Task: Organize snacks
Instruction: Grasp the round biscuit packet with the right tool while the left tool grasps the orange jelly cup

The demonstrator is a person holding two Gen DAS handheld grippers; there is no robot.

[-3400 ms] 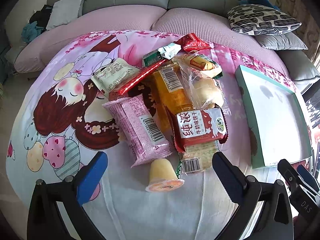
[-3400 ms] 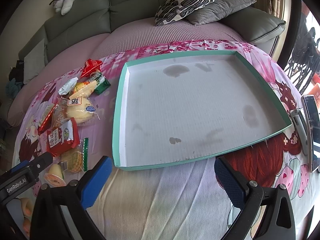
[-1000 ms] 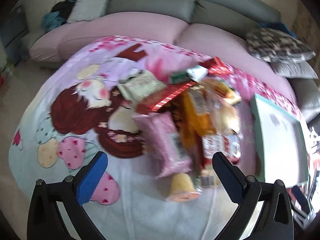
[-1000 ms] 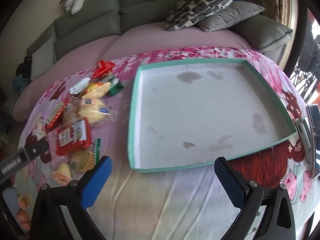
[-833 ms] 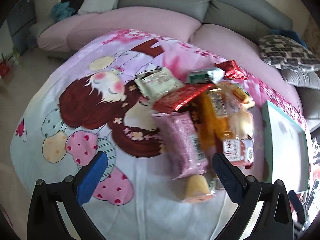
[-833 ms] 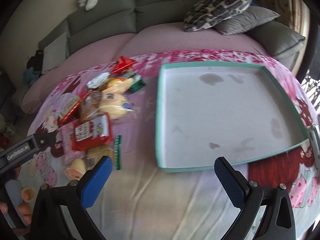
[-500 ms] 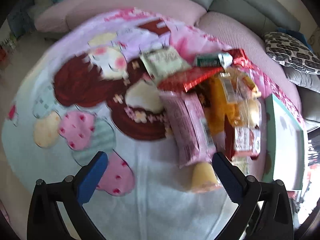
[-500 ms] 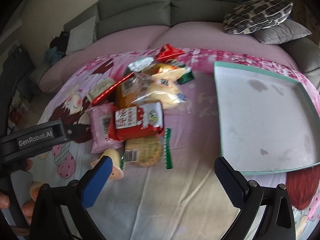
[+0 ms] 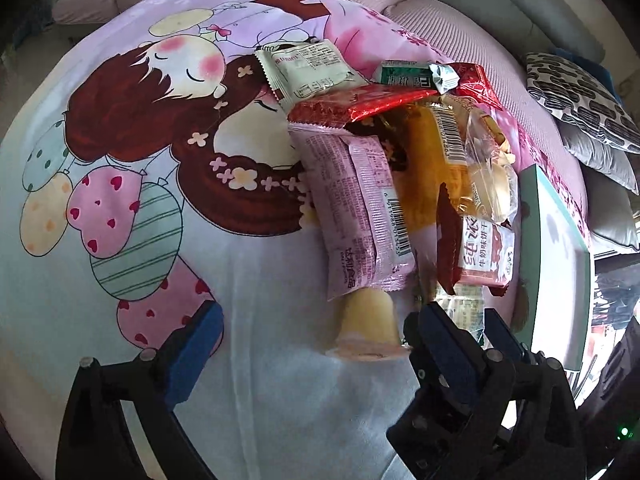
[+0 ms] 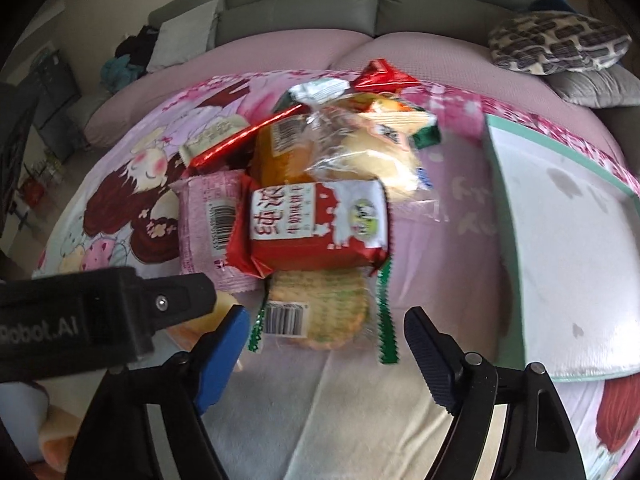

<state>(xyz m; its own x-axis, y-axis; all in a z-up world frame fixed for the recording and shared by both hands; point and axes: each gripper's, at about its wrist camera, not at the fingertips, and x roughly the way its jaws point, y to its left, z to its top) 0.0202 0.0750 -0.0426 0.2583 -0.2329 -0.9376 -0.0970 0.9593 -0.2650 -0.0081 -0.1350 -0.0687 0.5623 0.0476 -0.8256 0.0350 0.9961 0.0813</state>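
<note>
Down over the snack pile on the blanket: left gripper spread yet closing around the jelly cup, untouched; right gripper closing around the cracker pack, not yet pinching. Tray right of the pile.

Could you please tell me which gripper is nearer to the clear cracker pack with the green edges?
Right. The right gripper has the cracker pack just ahead between its closing jaws, not yet pinched. The left gripper sits beside it, lined up on the jelly cup.
</note>
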